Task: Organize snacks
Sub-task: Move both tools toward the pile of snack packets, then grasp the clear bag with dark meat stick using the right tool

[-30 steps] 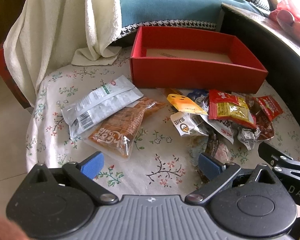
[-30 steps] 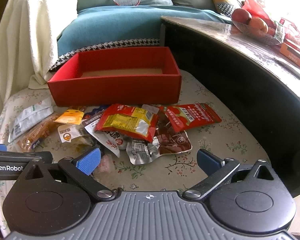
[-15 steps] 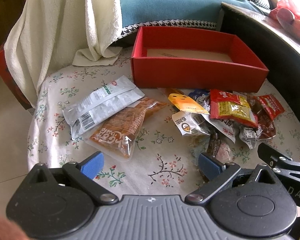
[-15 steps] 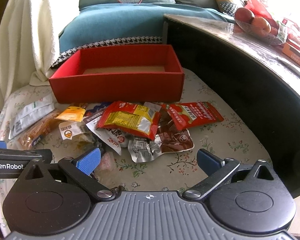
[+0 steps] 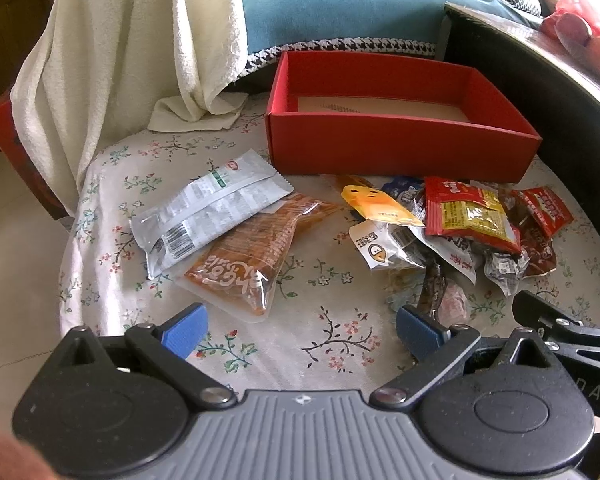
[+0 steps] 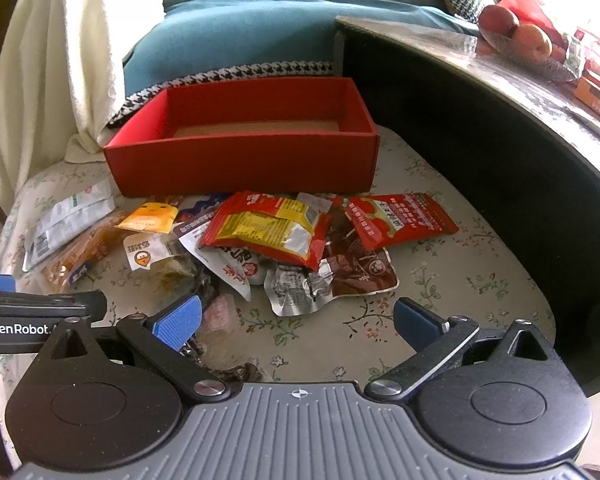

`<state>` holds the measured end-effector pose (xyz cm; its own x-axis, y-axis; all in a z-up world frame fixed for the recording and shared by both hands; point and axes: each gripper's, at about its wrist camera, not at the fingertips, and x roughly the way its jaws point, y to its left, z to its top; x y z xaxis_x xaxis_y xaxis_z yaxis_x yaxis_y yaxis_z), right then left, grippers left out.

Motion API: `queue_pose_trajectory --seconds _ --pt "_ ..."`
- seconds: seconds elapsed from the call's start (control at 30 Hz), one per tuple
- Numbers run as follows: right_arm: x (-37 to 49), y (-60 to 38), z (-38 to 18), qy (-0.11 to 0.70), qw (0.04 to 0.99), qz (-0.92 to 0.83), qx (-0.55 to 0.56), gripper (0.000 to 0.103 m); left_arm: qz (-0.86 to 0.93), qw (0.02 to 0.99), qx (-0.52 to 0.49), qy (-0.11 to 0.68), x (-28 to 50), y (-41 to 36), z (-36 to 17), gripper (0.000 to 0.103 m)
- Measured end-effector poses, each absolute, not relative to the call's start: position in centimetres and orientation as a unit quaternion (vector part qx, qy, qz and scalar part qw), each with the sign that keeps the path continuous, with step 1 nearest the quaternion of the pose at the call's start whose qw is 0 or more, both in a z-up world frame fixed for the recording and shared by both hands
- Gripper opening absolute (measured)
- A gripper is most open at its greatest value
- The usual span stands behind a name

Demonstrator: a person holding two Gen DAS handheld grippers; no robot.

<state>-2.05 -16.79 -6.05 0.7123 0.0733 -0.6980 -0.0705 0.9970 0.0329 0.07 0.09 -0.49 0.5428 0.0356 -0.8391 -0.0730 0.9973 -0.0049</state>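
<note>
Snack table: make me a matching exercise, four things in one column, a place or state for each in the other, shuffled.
Things:
1. red box
2. silver packet
3. orange packet
4. left gripper

Places or states:
A. partly under the silver packet
B. open, holding nothing
C. no snacks visible inside, behind the snacks
D. leftmost of the snacks, overlapping another packet

Pairs: 1-C, 2-D, 3-A, 4-B

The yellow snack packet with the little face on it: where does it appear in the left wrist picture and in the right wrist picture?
Left wrist view: the yellow snack packet lies right of centre, just below the front wall of the red box.
Right wrist view: the same packet lies left of centre, below the box's front left corner.
Shared landmark: the red box, open and empty, behind the snack pile in both views.
</note>
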Motion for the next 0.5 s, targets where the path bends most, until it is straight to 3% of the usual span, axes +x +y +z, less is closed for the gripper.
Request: queue_pose_trajectory --seconds 0.5 --pt "-1.2 -16.7 -7.2 0.423 0.903 0.071 0.026 0.1 0.036 0.874 -0.015 0.485 0.2 0.4 -0.8 0.093"
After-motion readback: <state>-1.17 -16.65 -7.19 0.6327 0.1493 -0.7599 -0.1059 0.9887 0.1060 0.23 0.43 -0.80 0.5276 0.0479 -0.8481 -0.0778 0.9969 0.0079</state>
